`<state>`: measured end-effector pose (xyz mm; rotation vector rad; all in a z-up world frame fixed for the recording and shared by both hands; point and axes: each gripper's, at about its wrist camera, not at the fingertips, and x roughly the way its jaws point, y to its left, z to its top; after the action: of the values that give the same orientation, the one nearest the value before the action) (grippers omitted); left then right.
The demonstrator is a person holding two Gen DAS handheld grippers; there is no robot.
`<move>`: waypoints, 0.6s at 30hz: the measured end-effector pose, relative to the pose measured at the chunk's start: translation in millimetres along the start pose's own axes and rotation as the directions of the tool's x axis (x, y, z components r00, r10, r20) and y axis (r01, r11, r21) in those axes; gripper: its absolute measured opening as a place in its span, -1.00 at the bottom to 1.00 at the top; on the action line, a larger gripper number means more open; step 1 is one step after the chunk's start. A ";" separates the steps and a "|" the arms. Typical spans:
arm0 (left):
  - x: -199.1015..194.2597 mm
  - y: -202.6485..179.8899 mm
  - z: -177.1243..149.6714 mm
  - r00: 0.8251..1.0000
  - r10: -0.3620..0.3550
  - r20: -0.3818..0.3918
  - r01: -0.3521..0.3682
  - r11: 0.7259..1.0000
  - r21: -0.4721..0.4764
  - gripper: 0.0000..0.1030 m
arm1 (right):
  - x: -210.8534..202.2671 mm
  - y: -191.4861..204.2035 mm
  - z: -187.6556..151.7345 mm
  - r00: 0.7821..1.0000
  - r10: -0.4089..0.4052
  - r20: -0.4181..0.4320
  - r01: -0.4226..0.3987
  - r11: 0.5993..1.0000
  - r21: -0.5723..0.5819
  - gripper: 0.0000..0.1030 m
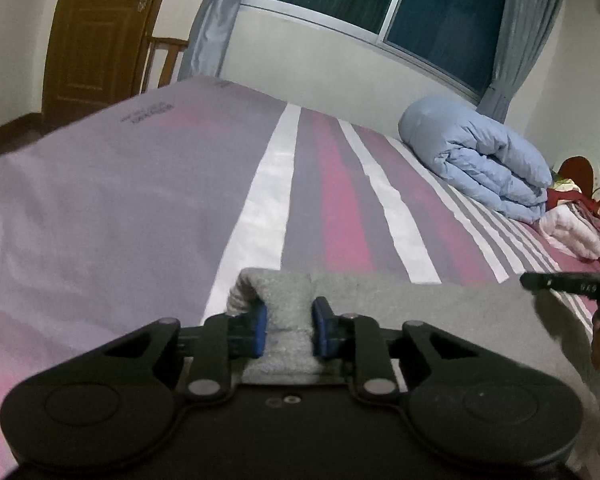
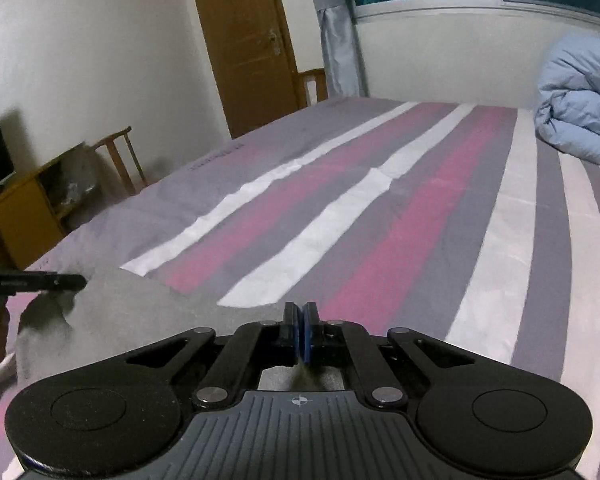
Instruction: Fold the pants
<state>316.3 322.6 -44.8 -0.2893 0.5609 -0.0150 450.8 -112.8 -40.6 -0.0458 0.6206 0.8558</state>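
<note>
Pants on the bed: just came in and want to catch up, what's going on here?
A person is folding grey pants on the striped bed, one claw per hand. The left claw pinches a bunched edge; the right claw is shut on another edge. The fabric is held up between them.

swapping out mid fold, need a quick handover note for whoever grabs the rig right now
Left gripper: shut on a thick bunch of the grey pants.
Right gripper: shut on the pants' edge, pinched thin.
Pants: stretched between both grippers over the near end of the striped bed; blue duvet lies far right.
Done: both ends gripped.
Left: how far the fold has got cannot be told; probably lay the pants flat and fold them over.
</note>
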 end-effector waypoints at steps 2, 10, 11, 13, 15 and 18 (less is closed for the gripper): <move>15.9 4.2 -6.5 0.997 0.030 -0.069 -0.029 0.999 0.017 -0.74 | 22.2 -3.0 -9.5 0.997 -0.037 -0.071 0.038 0.999 0.008 -0.96; -6.7 3.1 -14.0 0.995 0.086 -0.049 -0.086 0.996 0.009 -0.38 | -17.7 -19.6 -17.1 0.997 -0.071 0.023 0.066 0.985 0.158 -0.92; -19.7 -0.5 -15.2 0.994 0.104 -0.026 -0.104 0.994 0.019 -0.27 | -37.4 -21.3 -18.3 0.996 -0.073 0.054 0.063 0.984 0.166 -0.92; -44.1 -4.2 -20.3 0.992 0.129 0.017 -0.129 0.992 0.002 0.02 | -84.1 -23.1 -27.6 0.988 -0.098 0.122 0.078 0.984 0.161 -0.92; -69.8 -7.8 -30.7 0.990 0.126 0.055 -0.124 0.991 -0.043 0.11 | -127.6 -19.6 -43.7 0.971 -0.168 0.171 0.147 0.981 0.127 -0.92; -96.5 -7.9 -54.5 0.993 0.095 0.067 -0.081 0.980 -0.183 -0.09 | -189.1 -22.7 -87.4 0.920 -0.322 0.222 0.302 0.946 0.121 -0.91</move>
<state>206.2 309.5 -36.2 -0.4391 0.5002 0.1328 331.0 -283.2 -17.2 0.0346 0.4063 0.5137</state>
